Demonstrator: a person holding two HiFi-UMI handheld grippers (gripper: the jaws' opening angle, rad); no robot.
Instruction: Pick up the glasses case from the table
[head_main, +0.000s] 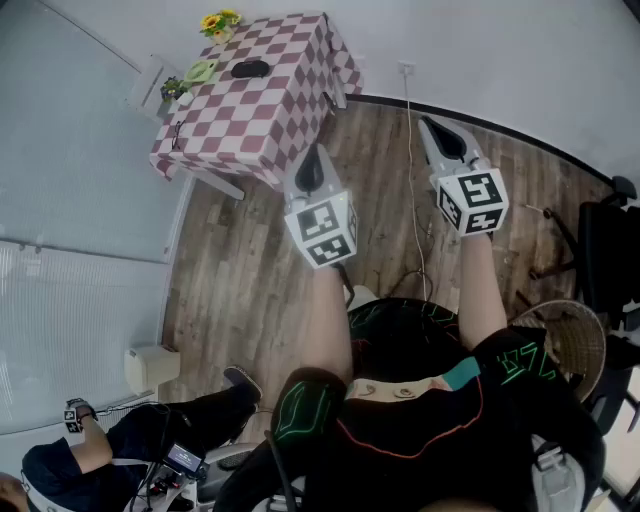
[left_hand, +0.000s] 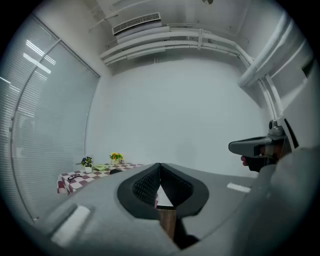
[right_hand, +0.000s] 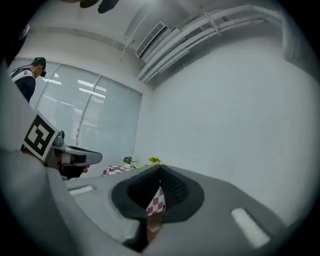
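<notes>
Grey left gripper (head_main: 313, 165), grey right gripper (head_main: 443, 135): fingers pressing together, empty. Black oval glasses case (head_main: 250, 69) lying on far red-checked worktop (head_main: 280, 120); needing closer approach, fingers opening first.

Table (head_main: 285, 120) against the wall. On it: glasses case (head_main: 250, 69) just right of dish (head_main: 199, 72); flowers (head_main: 220, 22) behind them; potted plant (head_main: 172, 88) farther left; spectacles (head_main: 177, 135) nearer the front.
</notes>
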